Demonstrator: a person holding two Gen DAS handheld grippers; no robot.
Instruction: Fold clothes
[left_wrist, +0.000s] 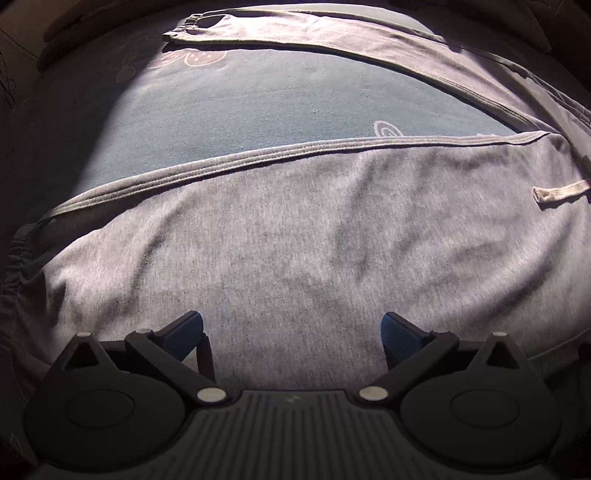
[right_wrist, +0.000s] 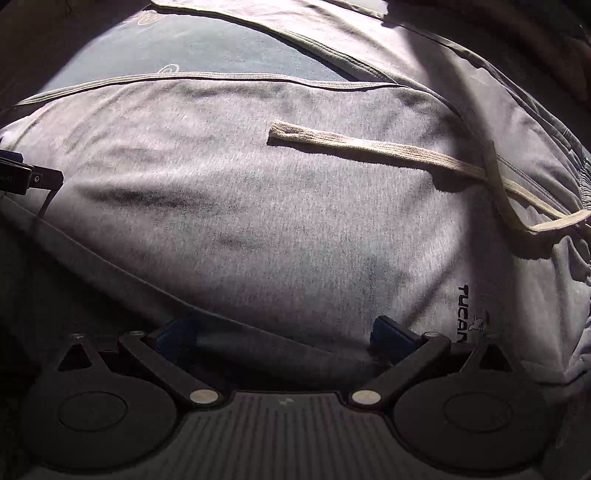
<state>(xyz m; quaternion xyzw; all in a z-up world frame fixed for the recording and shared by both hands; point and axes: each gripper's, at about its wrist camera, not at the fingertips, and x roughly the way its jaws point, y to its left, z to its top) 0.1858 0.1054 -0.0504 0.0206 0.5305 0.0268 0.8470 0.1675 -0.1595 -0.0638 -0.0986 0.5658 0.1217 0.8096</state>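
Grey sweatpants (left_wrist: 295, 236) lie spread on a blue patterned sheet (left_wrist: 258, 107), legs parted; the far leg (left_wrist: 332, 33) ends in a gathered cuff. My left gripper (left_wrist: 293, 328) hovers open over the near leg, nothing between its fingers. In the right wrist view the same pants (right_wrist: 258, 206) show a beige drawstring (right_wrist: 369, 147) lying across the fabric and a black printed logo (right_wrist: 465, 314). My right gripper (right_wrist: 284, 332) is open at the near edge of the pants, its left finger partly hidden in shadow. The left gripper's tip (right_wrist: 33, 179) shows at the left edge.
The blue sheet (right_wrist: 207, 44) with pale outline drawings shows between the two legs. Dark shadow covers the near left of the right wrist view and the corners of both views.
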